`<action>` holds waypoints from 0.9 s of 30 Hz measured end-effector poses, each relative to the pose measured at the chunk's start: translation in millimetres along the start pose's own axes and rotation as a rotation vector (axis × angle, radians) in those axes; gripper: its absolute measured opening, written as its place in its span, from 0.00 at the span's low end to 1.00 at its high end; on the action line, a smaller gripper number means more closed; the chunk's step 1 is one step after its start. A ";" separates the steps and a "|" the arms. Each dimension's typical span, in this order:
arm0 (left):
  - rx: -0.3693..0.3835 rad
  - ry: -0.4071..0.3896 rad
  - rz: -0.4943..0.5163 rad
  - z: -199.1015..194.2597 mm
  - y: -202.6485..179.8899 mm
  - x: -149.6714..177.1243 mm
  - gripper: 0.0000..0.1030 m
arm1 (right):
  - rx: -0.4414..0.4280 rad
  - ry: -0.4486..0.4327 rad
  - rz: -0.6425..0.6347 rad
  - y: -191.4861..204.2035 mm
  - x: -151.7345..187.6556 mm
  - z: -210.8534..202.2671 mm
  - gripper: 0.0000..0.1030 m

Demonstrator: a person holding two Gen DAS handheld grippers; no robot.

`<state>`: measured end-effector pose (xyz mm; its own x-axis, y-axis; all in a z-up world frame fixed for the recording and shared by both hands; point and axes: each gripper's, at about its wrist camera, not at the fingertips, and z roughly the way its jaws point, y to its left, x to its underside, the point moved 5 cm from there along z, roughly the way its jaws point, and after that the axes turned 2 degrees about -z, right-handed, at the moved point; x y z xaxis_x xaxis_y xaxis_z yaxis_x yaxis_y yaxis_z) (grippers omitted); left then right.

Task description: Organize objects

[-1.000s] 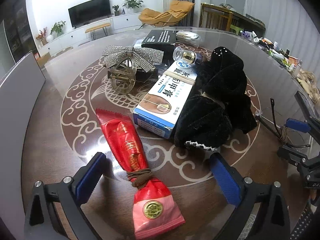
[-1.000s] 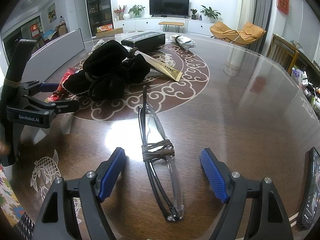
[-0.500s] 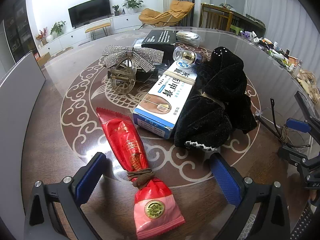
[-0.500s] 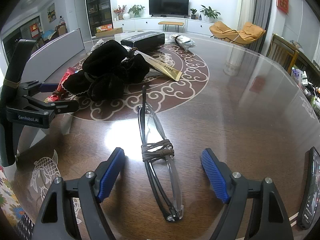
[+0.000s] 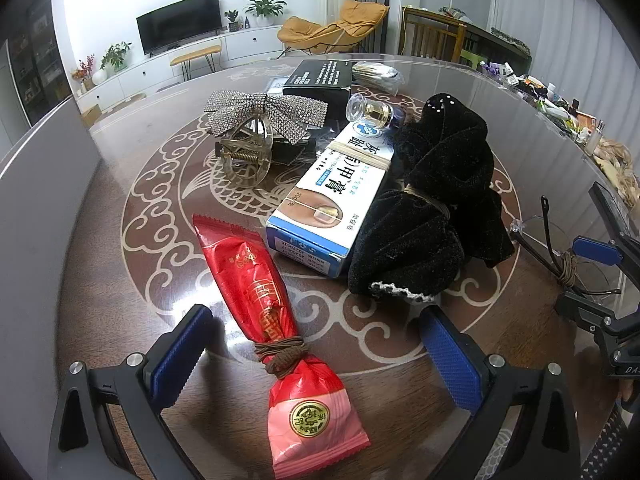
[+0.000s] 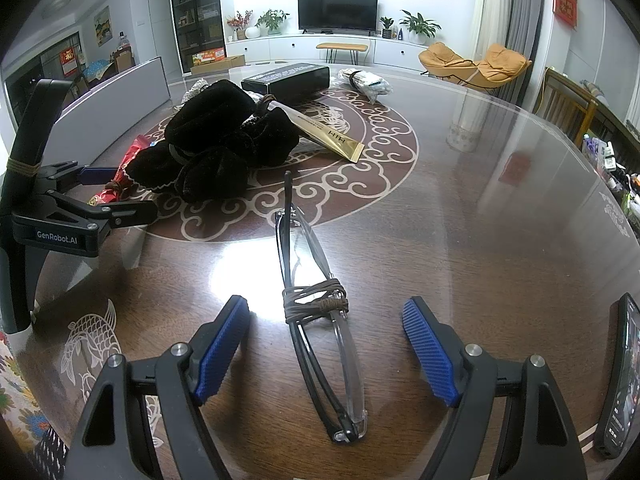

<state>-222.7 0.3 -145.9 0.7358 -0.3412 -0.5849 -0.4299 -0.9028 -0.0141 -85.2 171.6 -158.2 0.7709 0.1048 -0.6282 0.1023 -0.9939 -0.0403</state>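
Here, the left gripper [image 5: 316, 354] hovers low over a round table [image 6: 500, 208] of dark wood with pale swirl patterns, its blue-padded jaws spread wide apart. Between them lies a red snack packet [image 5: 276, 328], pinched near its lower end by a knotted brown cord [image 5: 282, 354]; neither pad touches it. Just beyond the packet sits a blue and white medicine box [image 5: 332, 196], and pressed against its right side is a black velvet hair bow [image 5: 432, 200]. Farther back rest a rhinestone bow hair clip [image 5: 256, 128], a small glass bottle [image 5: 370, 112] and a black box [image 5: 320, 78].

The right gripper [image 6: 324, 350] also has its jaws wide apart. A pair of folded glasses [image 6: 316, 308], wrapped at the middle with brown cord, lies flat on the table between the pads, touching neither. A phone [image 6: 618, 380] lies at the far right edge. Ahead, a gold sachet [image 6: 324, 132] leans out from beside the velvet bow, near the table's centre.
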 end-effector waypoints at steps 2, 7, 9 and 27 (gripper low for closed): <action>0.000 0.000 0.000 -0.4 0.1 0.1 1.00 | 0.000 0.000 0.000 0.0 0.0 0.0 0.78; 0.000 0.000 0.000 -0.6 0.3 0.2 1.00 | 0.000 0.000 0.000 0.0 0.0 0.2 0.78; 0.000 0.000 0.000 -0.6 0.3 0.2 1.00 | -0.001 0.000 0.000 0.0 0.0 -0.1 0.78; 0.001 0.000 0.001 -0.7 0.6 0.4 1.00 | -0.005 0.005 -0.006 1.6 0.9 0.5 0.81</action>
<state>-222.4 -0.6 -145.6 0.7356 -0.3421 -0.5848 -0.4310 -0.9022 -0.0144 -84.7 170.1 -159.3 0.7735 0.1114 -0.6239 0.1106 -0.9930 -0.0402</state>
